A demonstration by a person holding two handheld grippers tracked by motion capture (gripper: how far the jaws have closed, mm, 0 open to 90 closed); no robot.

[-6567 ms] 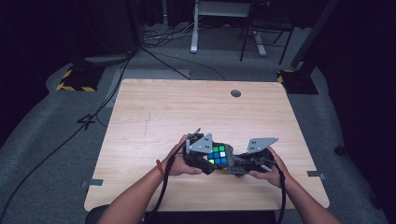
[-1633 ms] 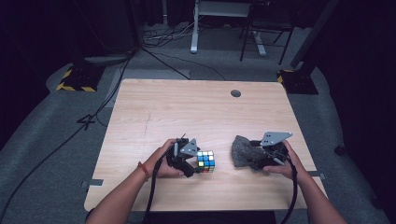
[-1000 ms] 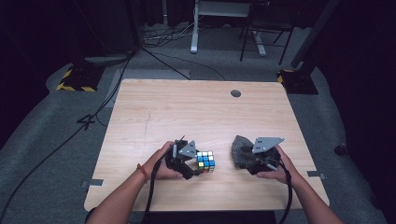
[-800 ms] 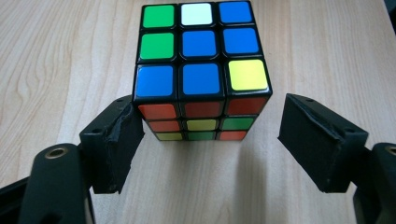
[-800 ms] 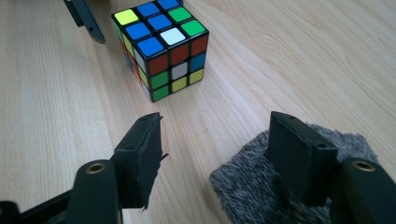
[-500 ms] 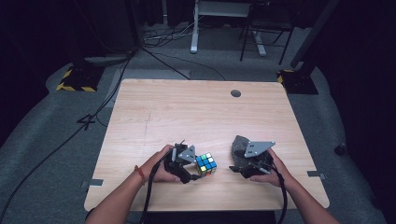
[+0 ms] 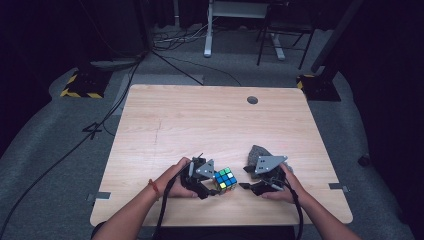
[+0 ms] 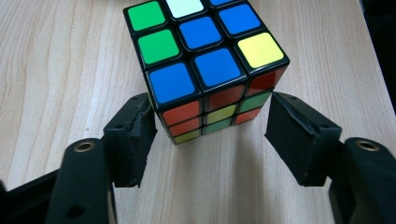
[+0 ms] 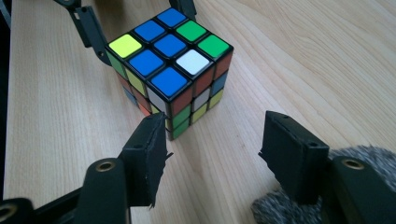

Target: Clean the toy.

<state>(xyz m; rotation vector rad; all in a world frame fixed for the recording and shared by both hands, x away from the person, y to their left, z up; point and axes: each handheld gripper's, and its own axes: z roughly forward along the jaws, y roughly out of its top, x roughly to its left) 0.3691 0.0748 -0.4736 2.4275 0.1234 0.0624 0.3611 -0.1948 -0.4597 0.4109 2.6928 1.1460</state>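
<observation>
cube [image 7: 226, 179] with many colours sat on the table [image 7: 200, 120], low in the high view and a bit left of the middle. its top showed mostly blue squares, with some green, one yellow and one white.

the left gripper [image 7: 212, 187] lay just left of the cube, held by the person's left hand [image 7: 175, 177]. in the left gripper view its two black jaws stood on both sides of the cube's near corner. the left pad touched the cube's edge at the left, and the right pad looked pressed on the edge at the right. so this gripper was pinching the cube by its corner, and its jaws had just been closing on it. the cube's bottom rested flat on the wood.

the right gripper [image 7: 244, 179] was just right of the cube, held by the person's right hand [image 7: 282, 187]. it pointed at the cube from that side. in the right gripper view its jaws were spread apart with only bare table between the pads. they had just been closing a little. the cube stood in the upper left part of that view, and its near bottom corner was very close to the left pad. i could not tell if they touched.

a grey fuzzy lump [image 7: 256, 152] lay on the table just above the right gripper in the high view. in the right gripper view it showed in the lower right corner, under the right jaw.
</observation>
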